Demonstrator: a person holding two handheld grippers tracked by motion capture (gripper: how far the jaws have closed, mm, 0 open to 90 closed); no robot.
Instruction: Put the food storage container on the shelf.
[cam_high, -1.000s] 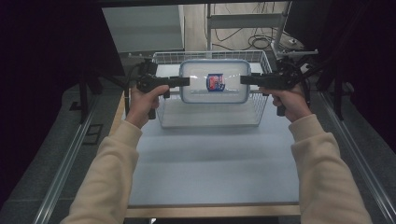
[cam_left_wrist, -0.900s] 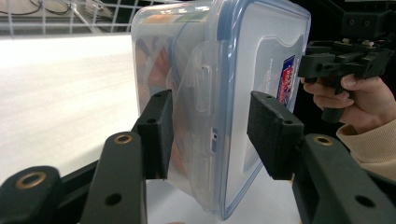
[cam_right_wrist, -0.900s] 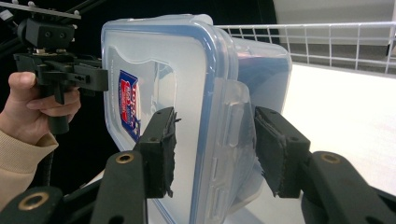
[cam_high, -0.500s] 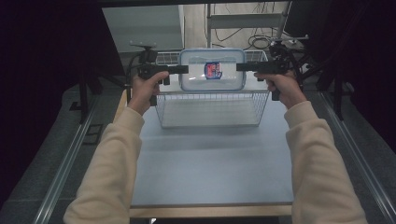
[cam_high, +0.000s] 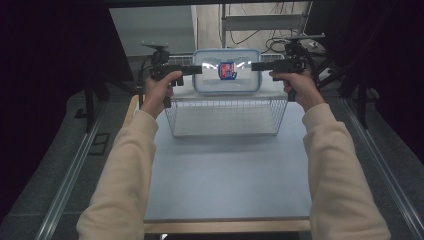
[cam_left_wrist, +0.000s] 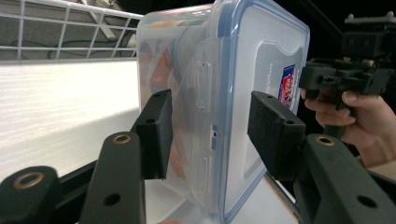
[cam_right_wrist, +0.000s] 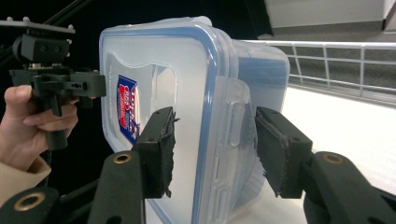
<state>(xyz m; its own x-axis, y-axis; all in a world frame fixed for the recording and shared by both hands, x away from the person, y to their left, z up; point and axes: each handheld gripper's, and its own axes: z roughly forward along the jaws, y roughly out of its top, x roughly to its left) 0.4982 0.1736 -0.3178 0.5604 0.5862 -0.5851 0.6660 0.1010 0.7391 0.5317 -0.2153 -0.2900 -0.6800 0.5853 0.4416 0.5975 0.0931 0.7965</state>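
A clear plastic container (cam_high: 210, 80) with a blue-rimmed lid and a red and blue label hangs in the air over the far rim of a wire basket (cam_high: 225, 119). It is tipped so that its lid faces me. My left gripper (cam_high: 199, 70) is shut on its left edge and my right gripper (cam_high: 254, 66) is shut on its right edge. In the left gripper view the jaws (cam_left_wrist: 210, 121) clamp the container (cam_left_wrist: 261, 56) across its lid clip. In the right gripper view the jaws (cam_right_wrist: 212, 130) grip the container (cam_right_wrist: 159, 60) the same way.
The empty wire basket stands at the far end of a pale blue table (cam_high: 225, 175). Dark stands and cables crowd the floor behind and beside the table. The near half of the tabletop is bare.
Both hands have carried the container up out of the basket and away from me, toward the basket's far rim. Its lid has tipped more toward me.
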